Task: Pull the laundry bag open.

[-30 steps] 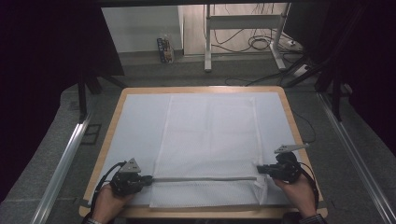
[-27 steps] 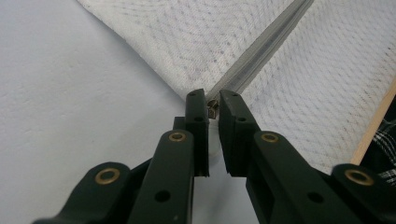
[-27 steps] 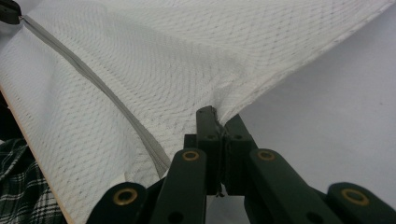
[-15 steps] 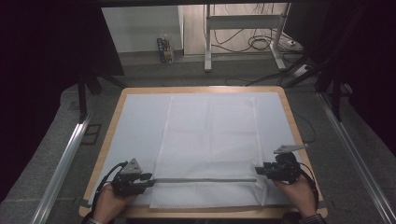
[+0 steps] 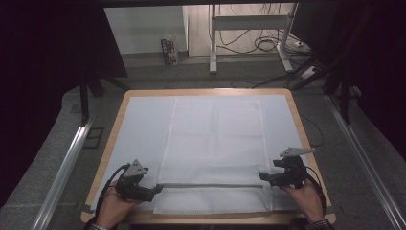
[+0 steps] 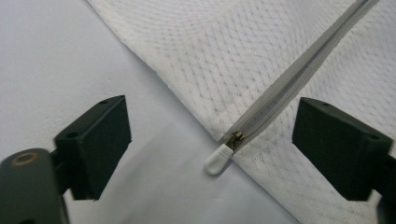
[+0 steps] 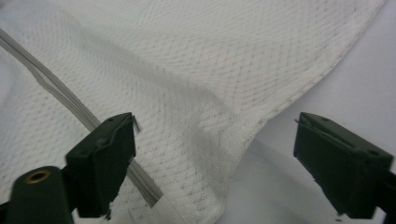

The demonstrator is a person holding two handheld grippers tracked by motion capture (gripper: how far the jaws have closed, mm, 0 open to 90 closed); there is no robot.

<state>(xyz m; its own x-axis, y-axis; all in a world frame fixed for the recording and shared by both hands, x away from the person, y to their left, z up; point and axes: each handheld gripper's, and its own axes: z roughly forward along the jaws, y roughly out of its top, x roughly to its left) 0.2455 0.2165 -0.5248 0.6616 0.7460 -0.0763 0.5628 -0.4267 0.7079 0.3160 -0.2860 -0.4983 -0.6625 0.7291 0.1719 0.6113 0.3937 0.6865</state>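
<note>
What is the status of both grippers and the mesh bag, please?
Left gripper and right gripper open, fingers just spread, nothing clamped. Mesh bag flat on the table, zipper closed, pull at left end. Nothing in the way.

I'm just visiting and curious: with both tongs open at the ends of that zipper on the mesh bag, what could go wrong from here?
Both tongs have just been opening.

1. The zipper pull lies free between the left tongs; closing off-centre might pinch mesh bag instead.

2. The right tongs straddle a raised fold of mesh, which could snag when the hand moves.

3. The bag lies loose on the white sheet, so any tug may slide or wrinkle it.
</note>
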